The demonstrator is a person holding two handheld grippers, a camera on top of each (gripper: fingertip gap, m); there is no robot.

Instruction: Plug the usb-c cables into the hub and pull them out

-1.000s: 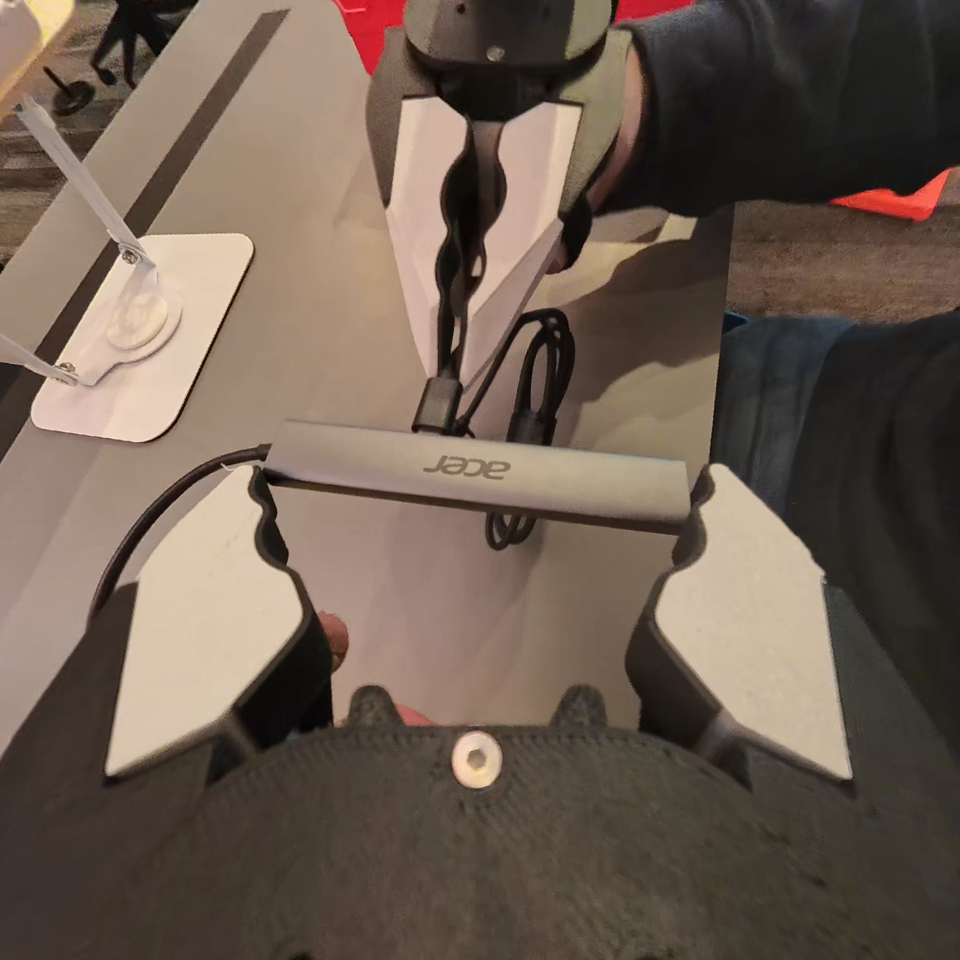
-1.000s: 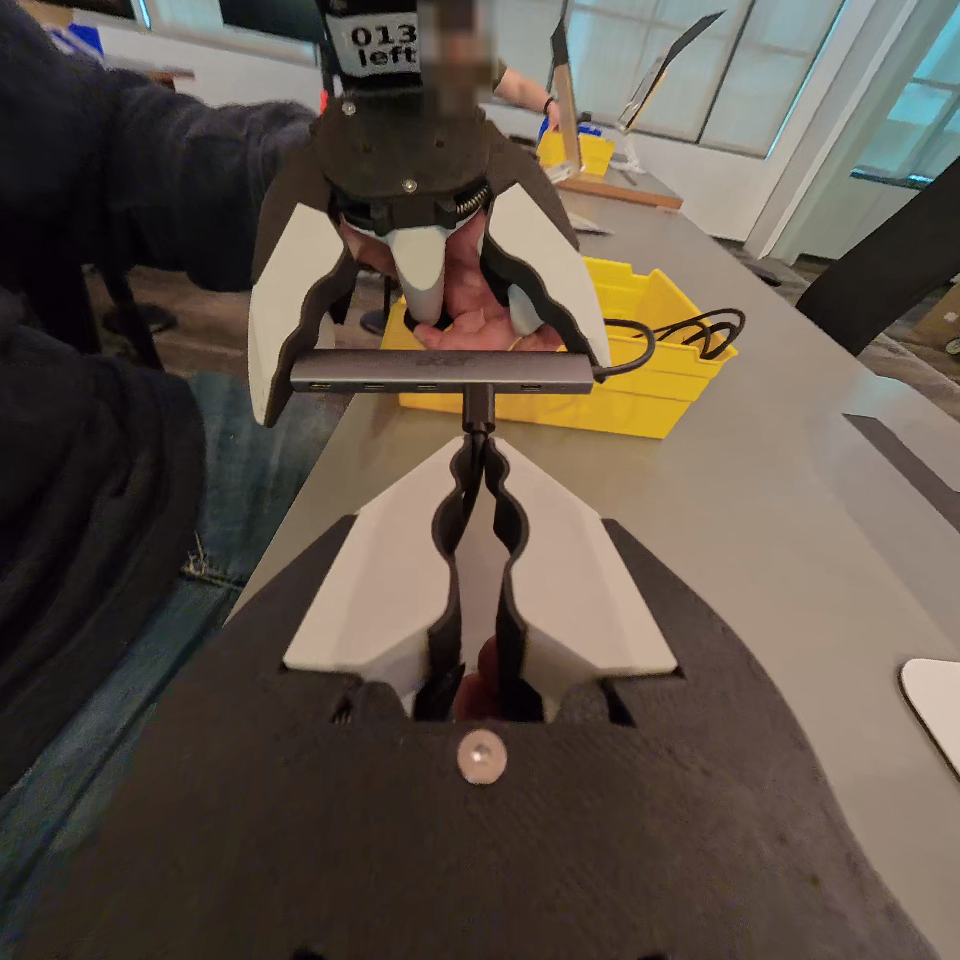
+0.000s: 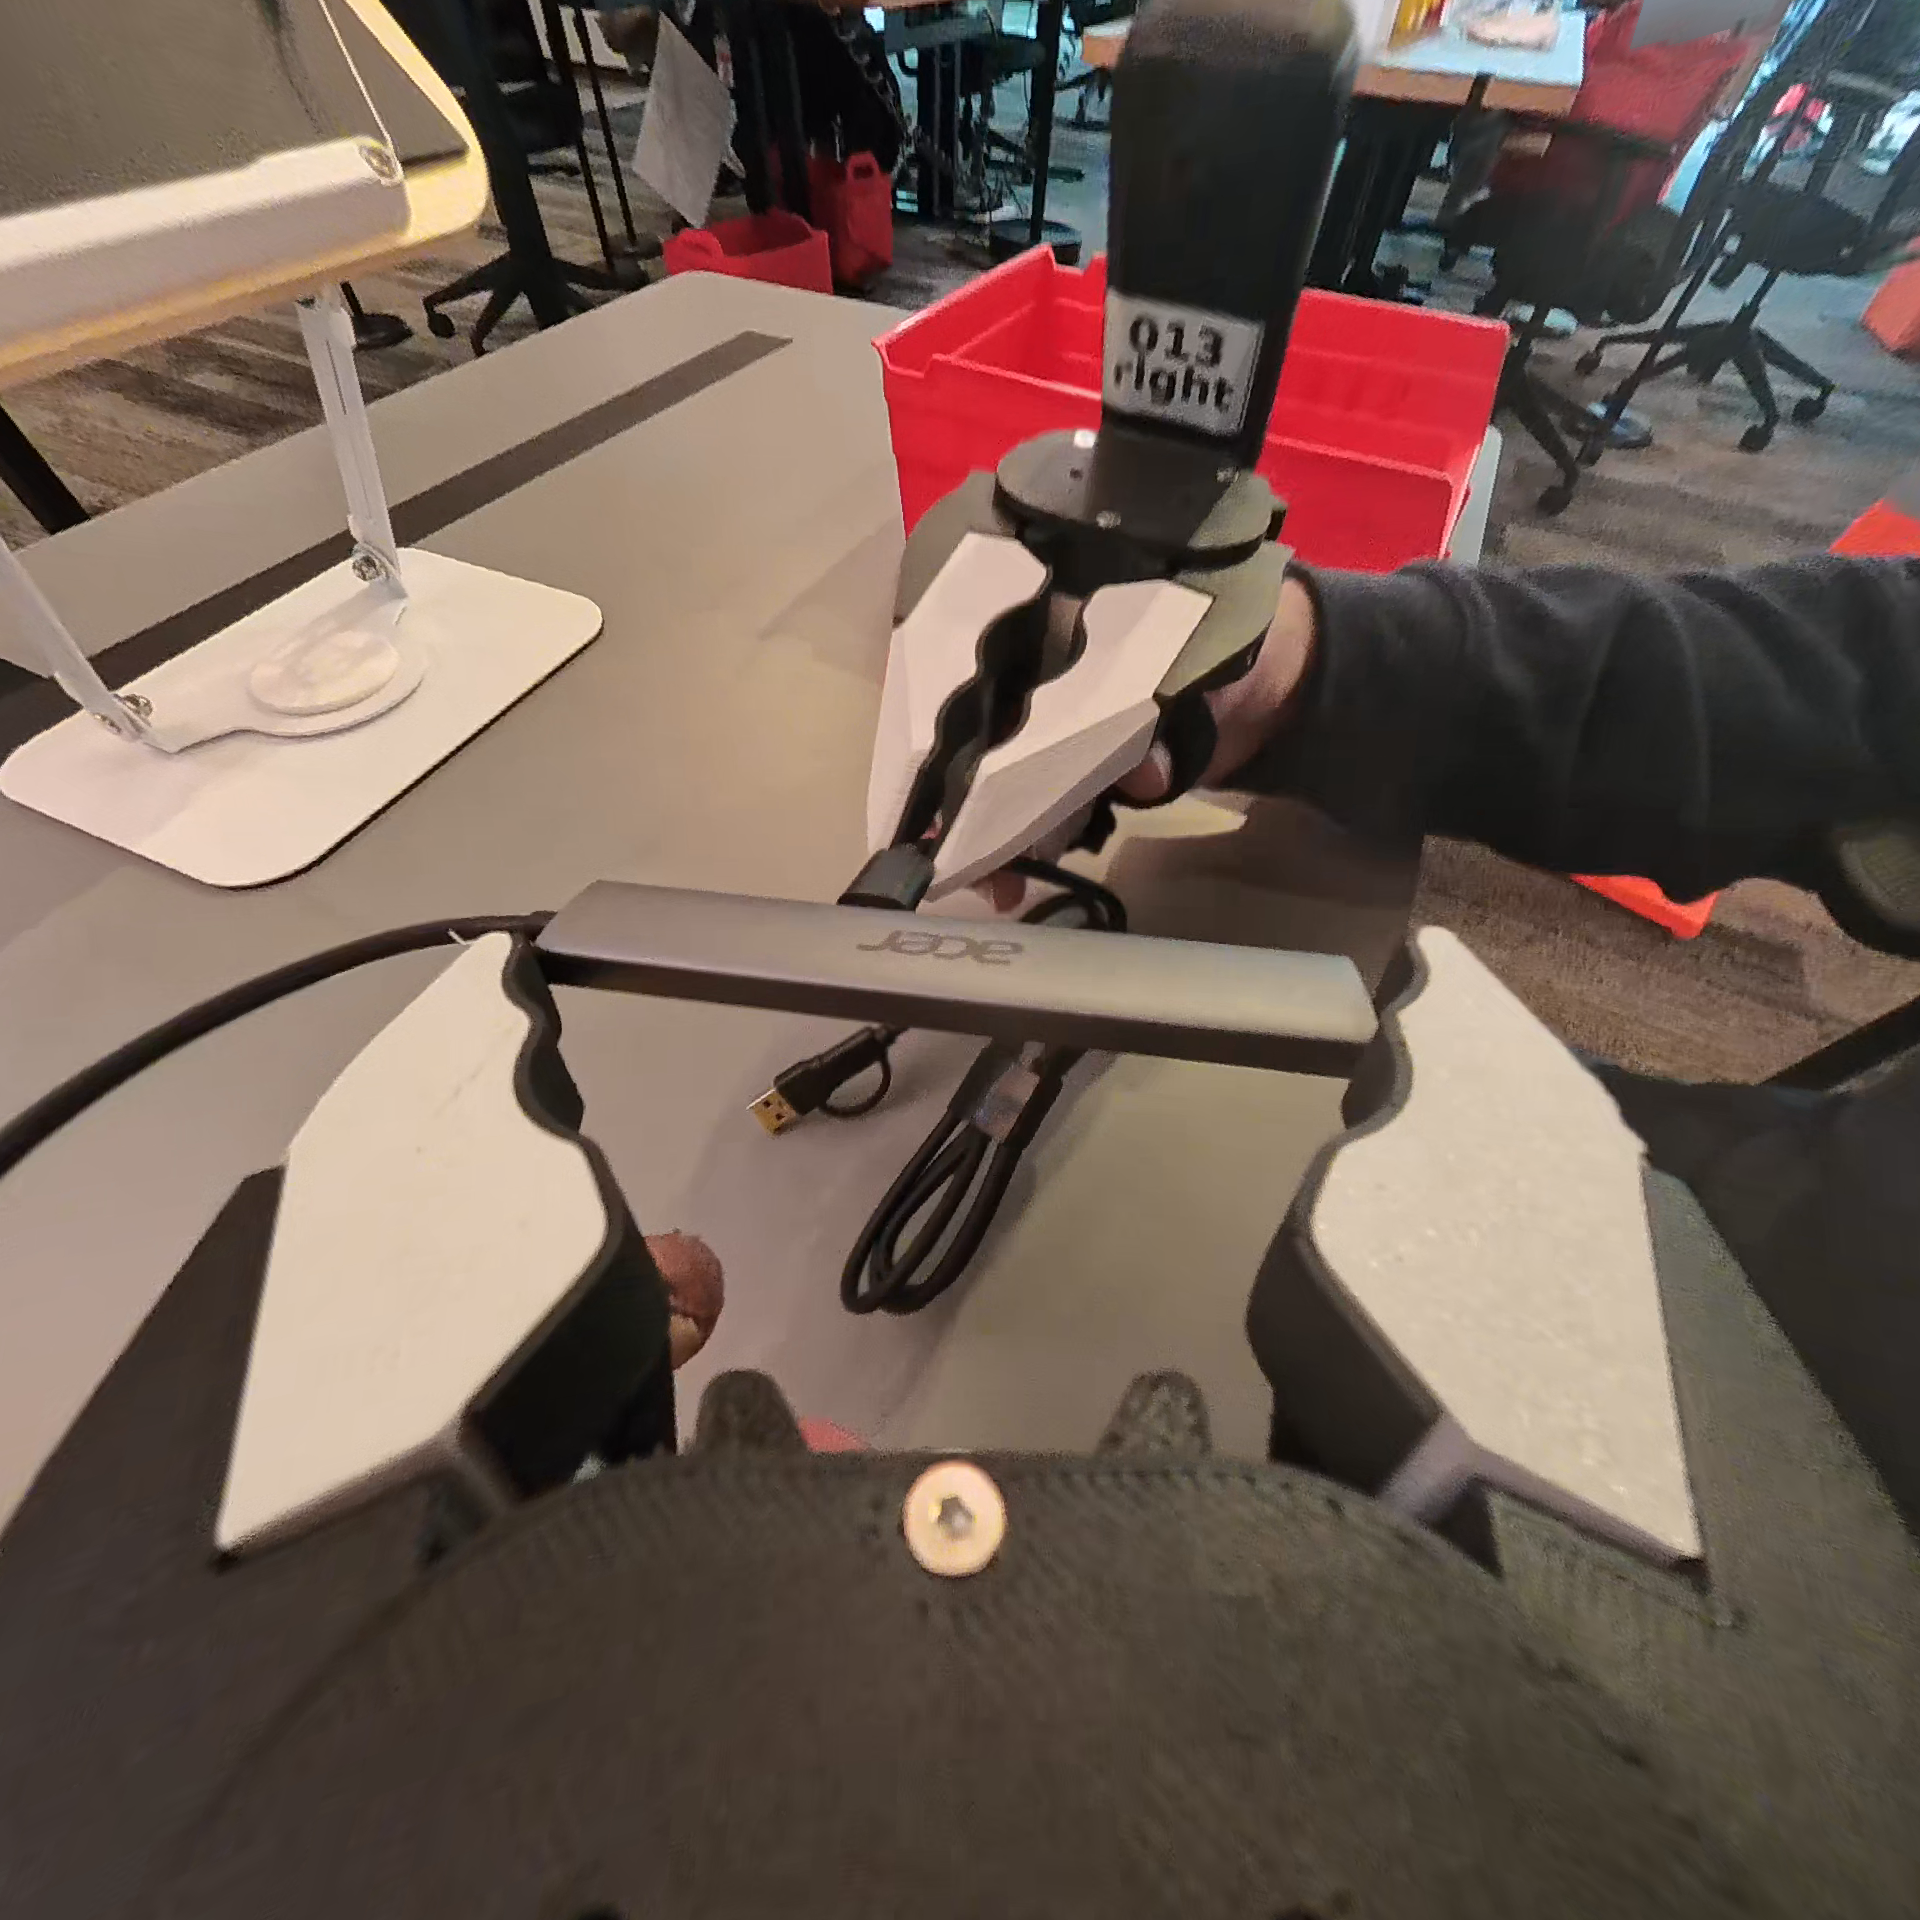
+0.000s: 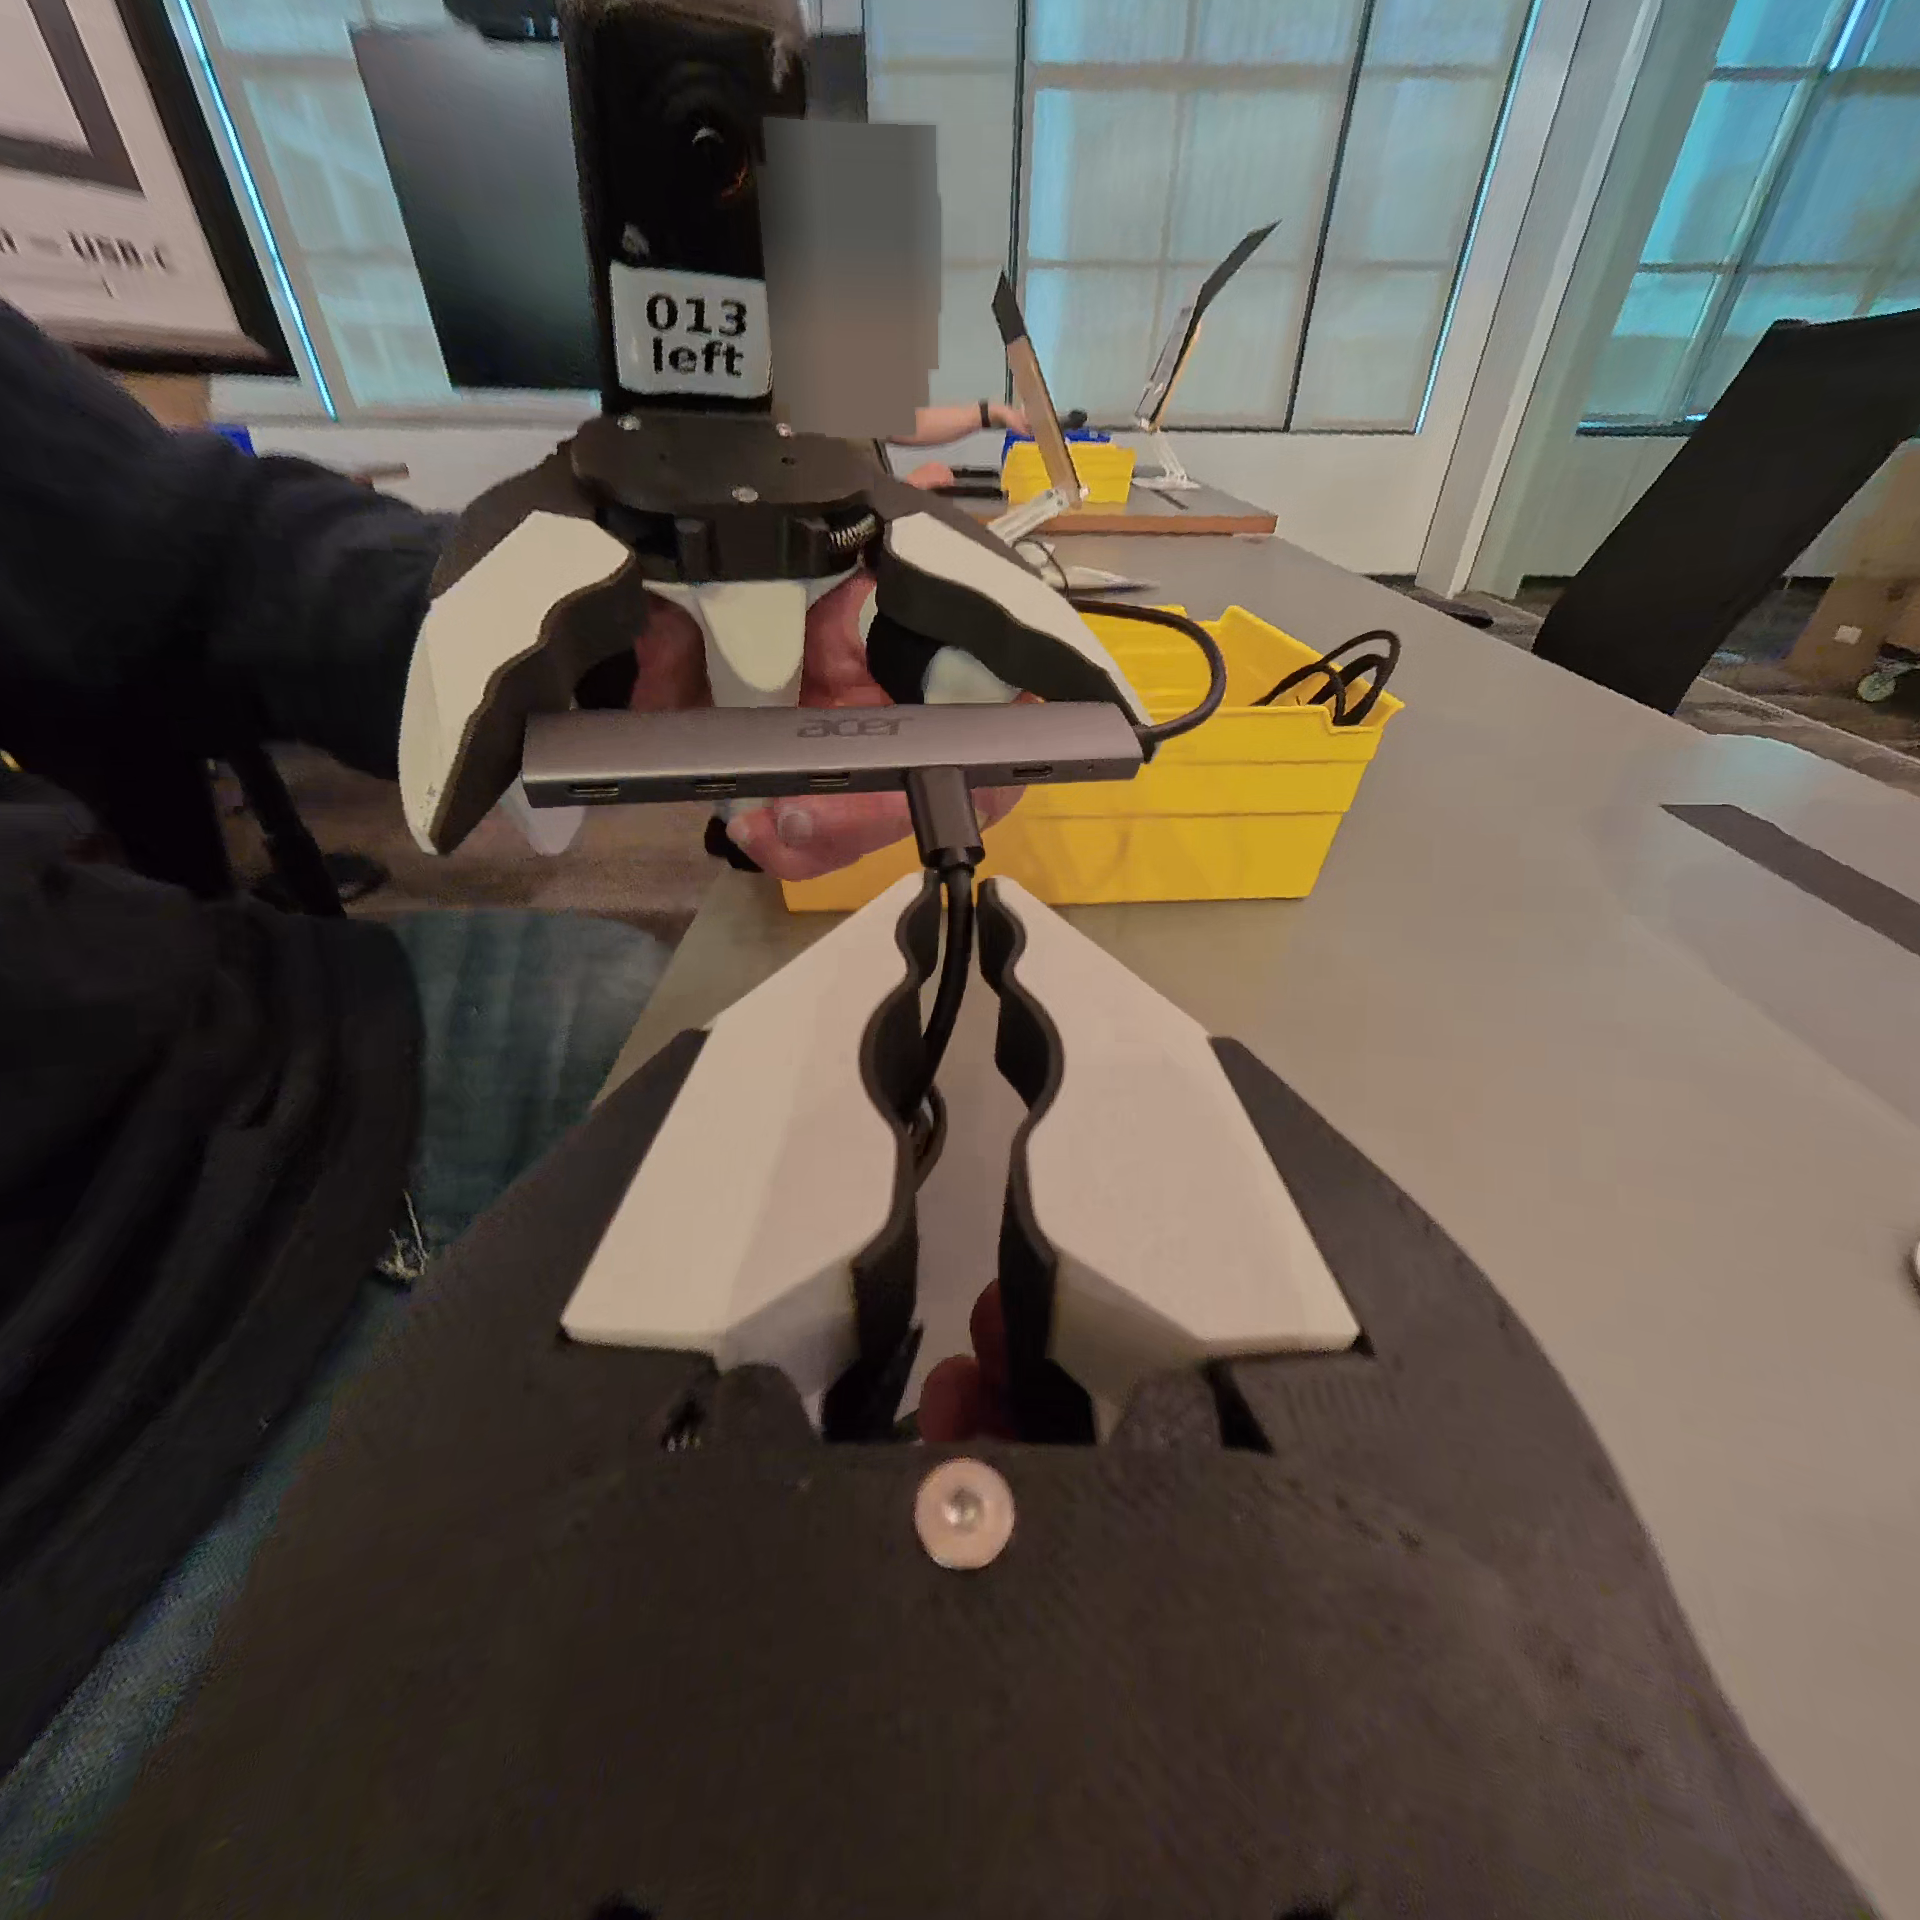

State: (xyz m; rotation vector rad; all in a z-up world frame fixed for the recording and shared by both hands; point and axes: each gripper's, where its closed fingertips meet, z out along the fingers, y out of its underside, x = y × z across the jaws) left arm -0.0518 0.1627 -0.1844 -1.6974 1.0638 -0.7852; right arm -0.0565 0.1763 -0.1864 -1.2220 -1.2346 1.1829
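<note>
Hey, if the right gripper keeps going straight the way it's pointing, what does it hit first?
The black plug just ahead of the right gripper, seated in the hub. Past the hub is the hand holding the left gripper.

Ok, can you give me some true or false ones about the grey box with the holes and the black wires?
1. The left tool holds the flat grey metal hub by its two short ends. True.
2. A black USB-C plug sits in one of the hub's ports. True.
3. All the ports along the hub's front edge are filled. False: only one has a plug; the others visible in the right wrist view are empty.
4. The right tool is wide open and far from the cable. False: its fingers are nearly together around the black cable just behind the plug.
5. The yellow plastic bin stands on the grey table. True.
6. The hub lies flat on the table. False: it is held up above it.
</note>
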